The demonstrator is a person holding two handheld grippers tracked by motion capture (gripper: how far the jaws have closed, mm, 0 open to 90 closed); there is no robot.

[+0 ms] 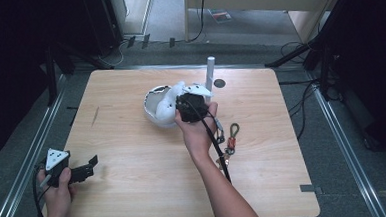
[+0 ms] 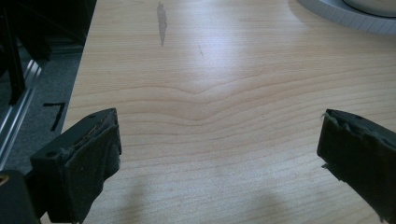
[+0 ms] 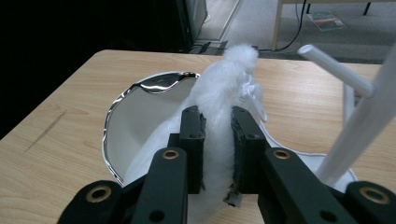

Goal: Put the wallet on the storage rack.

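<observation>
Clamping the white fluffy cloth (image 3: 219, 107) between the right gripper (image 3: 217, 140) jaws, above the white bowl (image 1: 153, 106) at mid counter (image 1: 133, 156). Best lifting straight and slowly (loose tail possibly snagging the rim). Resting the left gripper (image 1: 86, 166), jaws apart, empty.

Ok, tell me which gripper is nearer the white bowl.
Right. The right gripper is at the white bowl, clamping a fluffy white thing over it; the left gripper sits open near the table's near-left corner.

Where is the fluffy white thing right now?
The fluffy white thing is pinched in the right gripper, over the white bowl near the table's far middle.
</observation>
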